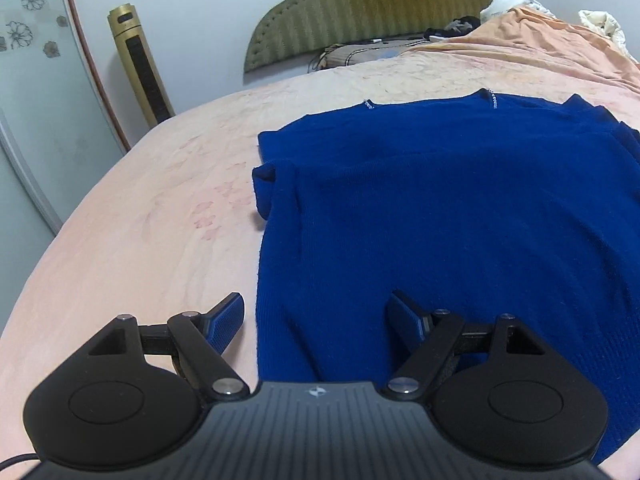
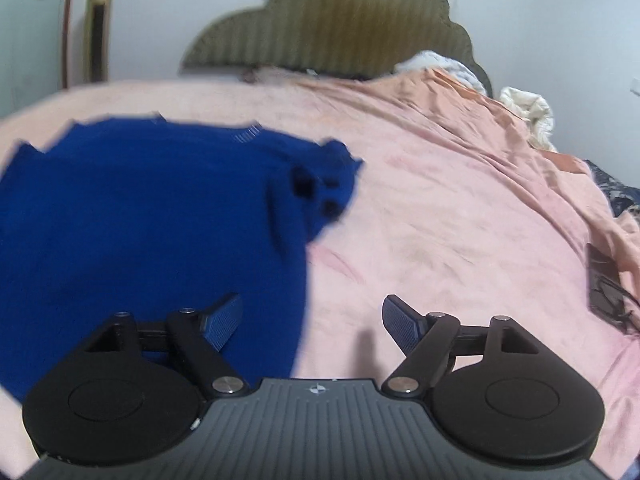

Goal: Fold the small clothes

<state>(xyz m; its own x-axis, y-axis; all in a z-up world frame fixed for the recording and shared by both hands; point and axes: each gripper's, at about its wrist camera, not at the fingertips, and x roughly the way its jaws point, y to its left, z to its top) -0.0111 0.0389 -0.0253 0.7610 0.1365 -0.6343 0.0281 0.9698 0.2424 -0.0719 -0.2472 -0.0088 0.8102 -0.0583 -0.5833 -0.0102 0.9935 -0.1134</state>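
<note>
The left gripper (image 1: 316,320) hangs spread over the near left edge of the blue sweater (image 1: 440,208), which lies flat on the pink bed (image 1: 140,220). The right gripper (image 2: 312,320), also spread, straddles the sweater's near right edge.

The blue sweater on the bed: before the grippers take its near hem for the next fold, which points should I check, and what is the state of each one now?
1. Left gripper open: ok, jaws wide apart and holding nothing.
2. Right gripper open: ok, also wide and holding nothing.
3. Each gripper straddles a side edge of the blue sweater: ok, one finger over the knit, the other over the pink bed cover.
4. Sleeves folded in: left sleeve ok; the right side is bunched and blurred, cannot tell.
5. Body lies flat: mostly ok, light creases near the hem.
6. Fingers touching the cloth: cannot tell.
</note>
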